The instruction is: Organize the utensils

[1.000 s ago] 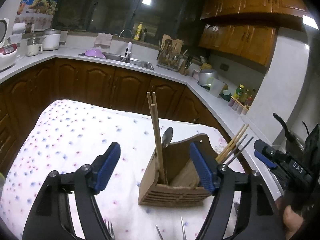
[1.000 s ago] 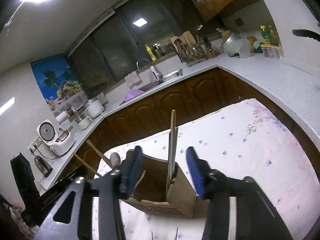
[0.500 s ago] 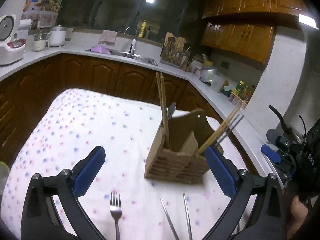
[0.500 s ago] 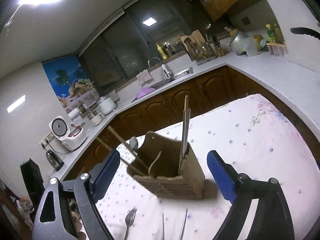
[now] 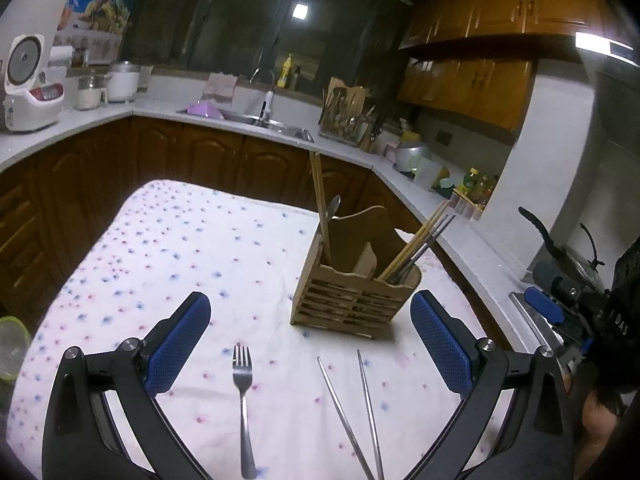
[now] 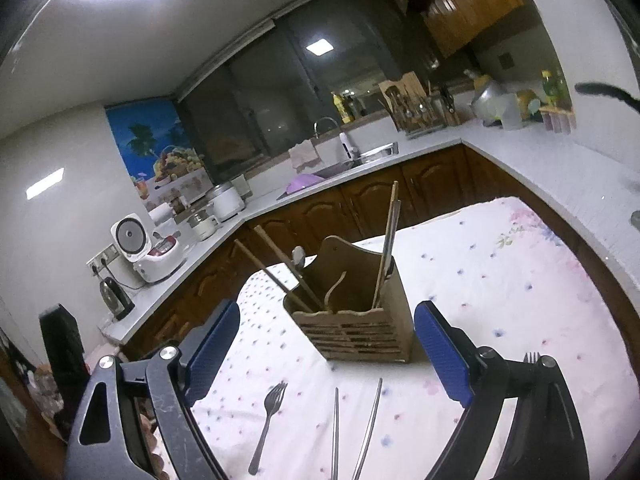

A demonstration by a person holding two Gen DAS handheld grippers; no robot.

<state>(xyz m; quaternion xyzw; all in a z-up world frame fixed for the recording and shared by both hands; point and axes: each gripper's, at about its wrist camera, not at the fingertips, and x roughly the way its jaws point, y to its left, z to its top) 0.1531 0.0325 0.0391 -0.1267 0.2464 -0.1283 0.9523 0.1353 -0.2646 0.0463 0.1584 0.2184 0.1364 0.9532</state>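
**Fork and 2 metal chopsticks left on the cloth, both grippers wide apart and empty**

The left gripper (image 5: 310,342) hangs over the near part of the table with its blue pads spread and nothing between them. The right gripper (image 6: 326,354) is likewise splayed and holds nothing.

The wooden caddy (image 5: 354,284) stands upright on the dotted tablecloth (image 5: 168,248), toward the far right. It already holds wooden chopsticks (image 5: 320,204), a spoon (image 5: 333,208) and a leaning bundle of sticks (image 5: 420,242) in separate compartments. Loose on the cloth, nearer than the caddy, lie a metal fork (image 5: 243,396), tines pointing to the caddy, and 2 metal chopsticks (image 5: 356,412) just beside it, tips converging away from the camera. The right view shows a second fork's tines (image 6: 532,357) behind the right finger.

These pieces look light, rigid and slick; flat on soft cloth, they are likely to slide or roll under a pinch. The fork seems best taken across its narrow handle near the middle. The chopsticks would probably go best as a pair, pinched near mid-length so neither tips.
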